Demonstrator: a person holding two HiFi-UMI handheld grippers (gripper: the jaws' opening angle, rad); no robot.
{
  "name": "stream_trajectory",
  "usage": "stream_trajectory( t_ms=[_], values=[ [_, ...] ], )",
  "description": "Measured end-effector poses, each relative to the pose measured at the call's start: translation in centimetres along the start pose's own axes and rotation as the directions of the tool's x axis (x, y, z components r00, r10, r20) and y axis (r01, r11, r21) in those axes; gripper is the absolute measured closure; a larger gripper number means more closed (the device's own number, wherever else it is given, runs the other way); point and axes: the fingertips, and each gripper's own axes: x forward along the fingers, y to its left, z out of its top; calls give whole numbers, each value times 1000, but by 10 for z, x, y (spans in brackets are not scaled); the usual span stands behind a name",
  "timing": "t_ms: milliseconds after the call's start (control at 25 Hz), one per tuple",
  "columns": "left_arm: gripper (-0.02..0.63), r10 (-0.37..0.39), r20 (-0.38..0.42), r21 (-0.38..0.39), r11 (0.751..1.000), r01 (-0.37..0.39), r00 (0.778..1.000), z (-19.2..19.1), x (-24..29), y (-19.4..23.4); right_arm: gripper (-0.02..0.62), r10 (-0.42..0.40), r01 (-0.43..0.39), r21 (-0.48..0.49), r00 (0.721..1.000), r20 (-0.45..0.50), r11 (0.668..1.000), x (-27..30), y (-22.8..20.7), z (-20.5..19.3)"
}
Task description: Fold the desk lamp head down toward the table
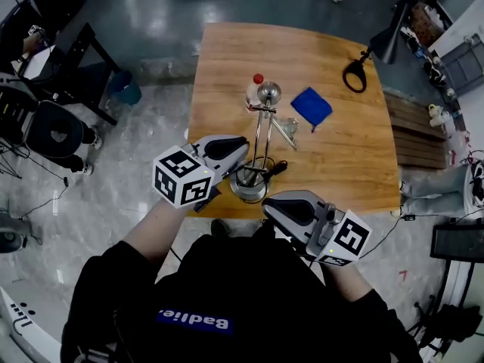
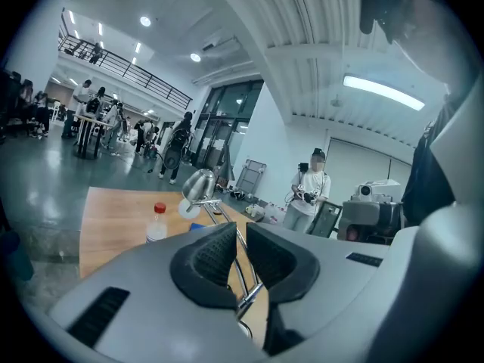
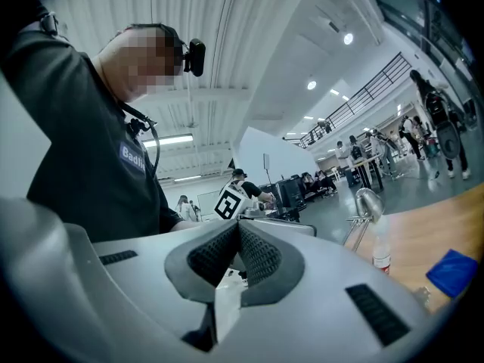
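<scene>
The only lettering is white print on a blue chest patch (image 1: 193, 321) on the person's black shirt; the marker cubes (image 1: 181, 176) carry square black-and-white code patterns, no words

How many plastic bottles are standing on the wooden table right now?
1. The clear plastic bottle with a red cap stands near the middle of the wooden table, beside the head of the chrome desk lamp. No other bottle shows.
</scene>
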Motion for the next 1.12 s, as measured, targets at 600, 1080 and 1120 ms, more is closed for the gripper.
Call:
stream_trajectory(
  t_ms=[600, 1080, 1120],
  values=[
    [489, -32, -52, -275, 961, 17, 998, 4, 55, 45, 589, 77, -77, 39, 997, -17, 996, -22, -58, 4],
    [531, -111, -81, -420, 905, 67, 991, -8, 75, 54, 589, 41, -40, 55, 999, -18, 998, -30, -77, 1],
    [531, -107, -83, -430, 901, 61, 991, -10, 76, 57, 589, 41, -40, 54, 999, -17, 998, -29, -77, 2]
  ],
)
